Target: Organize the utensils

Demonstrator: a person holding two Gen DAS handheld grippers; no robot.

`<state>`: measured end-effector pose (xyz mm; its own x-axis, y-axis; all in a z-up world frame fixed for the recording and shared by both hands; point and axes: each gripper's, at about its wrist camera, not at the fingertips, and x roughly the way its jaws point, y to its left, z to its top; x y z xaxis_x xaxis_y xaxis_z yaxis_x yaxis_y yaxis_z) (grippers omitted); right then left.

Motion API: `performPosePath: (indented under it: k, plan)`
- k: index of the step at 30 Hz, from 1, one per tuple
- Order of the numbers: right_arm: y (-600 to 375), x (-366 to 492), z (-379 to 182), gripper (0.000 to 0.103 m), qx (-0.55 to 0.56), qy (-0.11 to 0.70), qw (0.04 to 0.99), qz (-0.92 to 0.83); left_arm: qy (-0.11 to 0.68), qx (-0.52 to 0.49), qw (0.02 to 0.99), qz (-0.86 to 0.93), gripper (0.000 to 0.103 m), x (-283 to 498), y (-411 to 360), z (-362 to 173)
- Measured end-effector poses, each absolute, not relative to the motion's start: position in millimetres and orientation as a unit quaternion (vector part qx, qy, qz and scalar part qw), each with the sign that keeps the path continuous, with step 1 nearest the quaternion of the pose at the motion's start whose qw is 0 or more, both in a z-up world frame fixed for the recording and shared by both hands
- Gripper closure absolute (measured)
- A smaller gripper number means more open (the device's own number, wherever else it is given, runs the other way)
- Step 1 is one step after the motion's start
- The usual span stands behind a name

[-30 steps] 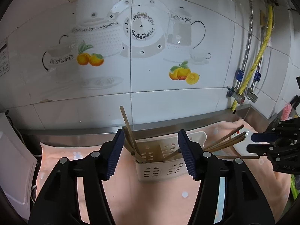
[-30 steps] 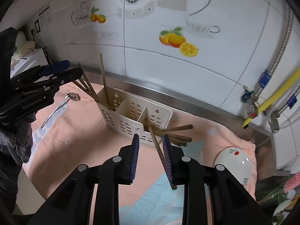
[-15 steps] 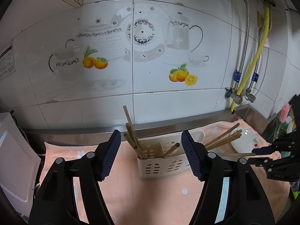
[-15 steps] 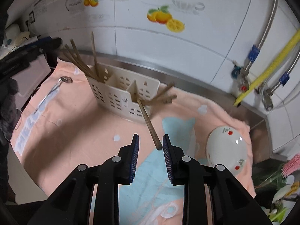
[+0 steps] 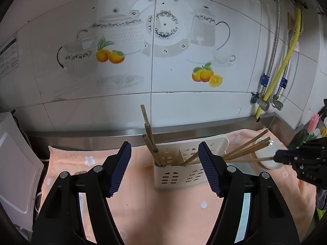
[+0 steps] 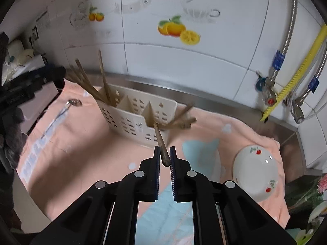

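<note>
A cream slotted utensil holder [image 5: 179, 177] [image 6: 130, 120] stands on a peach towel [image 6: 85, 143]. Wooden chopsticks [image 5: 149, 134] rise from its left compartment, and several more [image 5: 249, 145] lean out of its right end. My right gripper [image 6: 164, 153] [image 5: 286, 159] is shut on the outer end of one leaning chopstick [image 6: 160, 140], whose other end rests in the holder. My left gripper [image 5: 164, 145] stands open in front of the holder, above the towel, with nothing between its fingers. A metal spoon [image 6: 65, 108] lies on the towel left of the holder.
A white bowl with red flowers [image 6: 255, 171] sits upside down on the towel at the right. A steel ledge [image 5: 92, 134] and tiled wall run behind the holder. Hoses and valves [image 6: 271, 94] hang at the right corner. A white appliance [image 5: 14, 163] stands at the left.
My right gripper's jaws have come together on the leaning chopstick that was loose between them. The left gripper's jaws have spread a little wider.
</note>
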<state>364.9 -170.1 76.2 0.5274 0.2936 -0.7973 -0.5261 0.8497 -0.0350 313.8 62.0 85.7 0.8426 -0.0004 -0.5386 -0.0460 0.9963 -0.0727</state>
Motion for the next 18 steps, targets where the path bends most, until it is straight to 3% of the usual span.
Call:
performPosePath:
  k: [9,18]
  plan:
    - [-166,367,92,0.091,-0.110,0.400,0.876,0.247,0.277,-0.043,0.960,0.010,0.030,299,66,86]
    - [-178,346,92,0.075,-0.101,0.396,0.879,0.245,0.282,-0.045,0.958,0.009,0.026,278,65,77]
